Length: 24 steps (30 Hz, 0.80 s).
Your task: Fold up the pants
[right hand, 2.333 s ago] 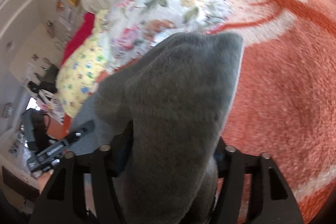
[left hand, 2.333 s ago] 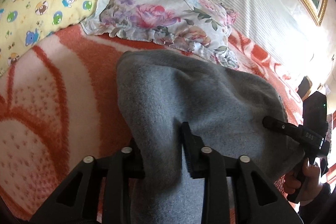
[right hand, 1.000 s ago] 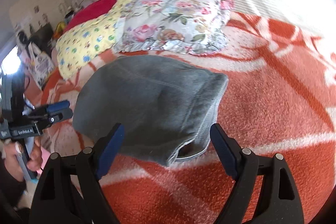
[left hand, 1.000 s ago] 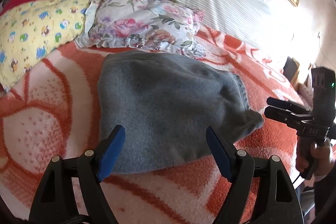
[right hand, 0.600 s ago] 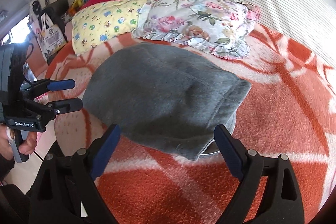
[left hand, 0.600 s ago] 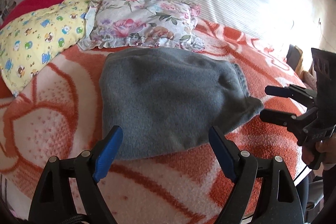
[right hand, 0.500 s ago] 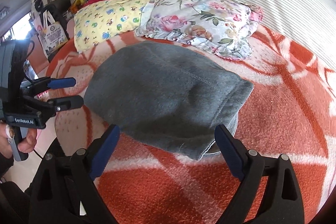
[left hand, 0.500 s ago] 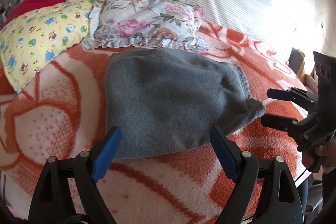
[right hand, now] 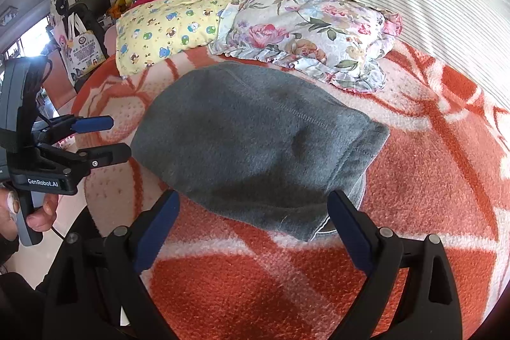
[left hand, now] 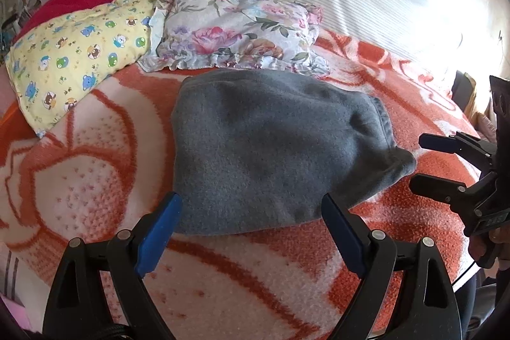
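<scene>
Both grippers have let go of the gray pants (left hand: 274, 148) since the earlier frames, when each was clamped on the cloth. Now I see my left gripper (left hand: 251, 228) with its jaws spread wide and nothing between them, hovering just short of the near edge of the folded bundle. My right gripper (right hand: 251, 228) is equally wide and empty. The pants lie folded in a compact heap on the orange-and-white blanket (left hand: 95, 168), near the middle of the bed, just in front of the floral pillow (left hand: 236, 31), with the yellow pillow (left hand: 73, 53) off toward the left edge.
</scene>
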Motion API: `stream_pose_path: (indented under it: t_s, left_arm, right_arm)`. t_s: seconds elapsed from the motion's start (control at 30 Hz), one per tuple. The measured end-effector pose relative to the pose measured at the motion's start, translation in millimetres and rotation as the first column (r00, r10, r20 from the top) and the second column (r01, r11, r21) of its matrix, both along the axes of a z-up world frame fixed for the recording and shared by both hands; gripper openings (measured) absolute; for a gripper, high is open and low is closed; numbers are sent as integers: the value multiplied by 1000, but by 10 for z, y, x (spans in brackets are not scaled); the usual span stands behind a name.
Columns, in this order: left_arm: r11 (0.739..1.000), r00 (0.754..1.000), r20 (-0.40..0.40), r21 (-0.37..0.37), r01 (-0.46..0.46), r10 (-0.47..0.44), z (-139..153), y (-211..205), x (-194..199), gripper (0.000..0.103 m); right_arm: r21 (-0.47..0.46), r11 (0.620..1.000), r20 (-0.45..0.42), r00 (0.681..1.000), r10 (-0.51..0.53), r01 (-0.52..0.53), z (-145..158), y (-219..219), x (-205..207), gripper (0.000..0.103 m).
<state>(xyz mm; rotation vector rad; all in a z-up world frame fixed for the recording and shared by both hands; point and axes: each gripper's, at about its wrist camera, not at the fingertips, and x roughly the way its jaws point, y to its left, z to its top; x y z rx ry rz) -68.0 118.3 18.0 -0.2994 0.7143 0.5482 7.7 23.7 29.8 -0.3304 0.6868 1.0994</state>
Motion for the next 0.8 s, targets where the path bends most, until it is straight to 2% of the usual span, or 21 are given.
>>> stream_pose_path:
  t_s: [0.17, 0.4, 0.8]
  left_arm:
    - [1000, 1000, 5, 24, 0, 0, 15, -6, -1, 90]
    - [1000, 1000, 31, 21, 5, -6, 11, 18, -9, 90]
    - [1000, 1000, -7, 15, 6, -6, -54, 67, 66, 90]
  right_arm:
    - [1, 1000, -1, 1000, 2, -2, -4, 0, 1, 95]
    - [4, 1000, -9, 1000, 1, -1, -12, 21, 5, 95]
    - [5, 1000, -19, 1000, -1, 1, -41, 51, 18, 95]
